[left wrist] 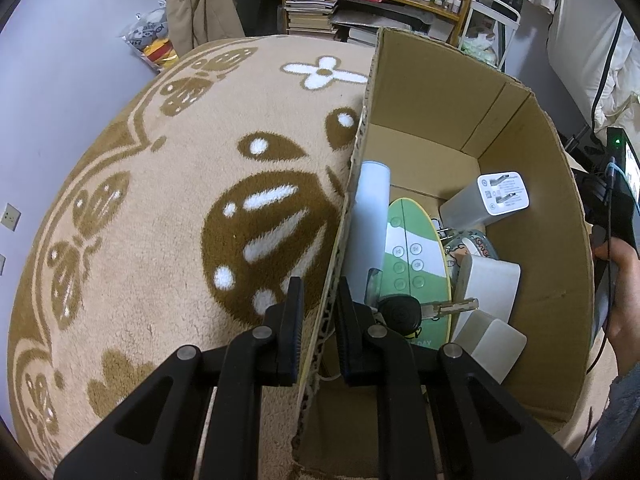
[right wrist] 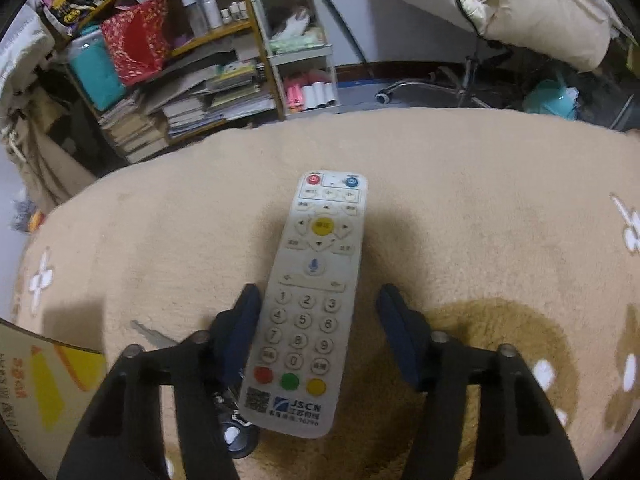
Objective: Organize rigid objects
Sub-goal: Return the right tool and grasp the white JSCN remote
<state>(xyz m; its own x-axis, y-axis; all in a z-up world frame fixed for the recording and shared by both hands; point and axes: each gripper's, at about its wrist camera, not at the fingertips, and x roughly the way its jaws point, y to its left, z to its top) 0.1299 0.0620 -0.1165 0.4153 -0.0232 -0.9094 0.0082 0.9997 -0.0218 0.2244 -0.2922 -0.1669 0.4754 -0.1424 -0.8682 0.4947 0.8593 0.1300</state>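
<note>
A cardboard box (left wrist: 532, 216) stands on the beige rug (left wrist: 168, 184). It holds a green oval remote (left wrist: 412, 264), a white charger (left wrist: 503, 193), a white cylinder (left wrist: 370, 216), a black key fob with a key (left wrist: 404, 314) and white blocks (left wrist: 488, 288). My left gripper (left wrist: 318, 308) is shut on the box's left wall (left wrist: 352, 184). In the right wrist view a white JSCN remote (right wrist: 312, 300) lies on the rug (right wrist: 480, 208). My right gripper (right wrist: 318, 312) is open, with one finger on each side of the remote. A key with a black fob (right wrist: 236, 436) lies under the left finger.
A shelf with books, bags and bottles (right wrist: 180, 80) and a white cart (right wrist: 300, 40) stand behind the rug. A swivel chair base (right wrist: 436, 88) is at the back right. A printed cardboard flap (right wrist: 44, 380) lies at the lower left of the right wrist view.
</note>
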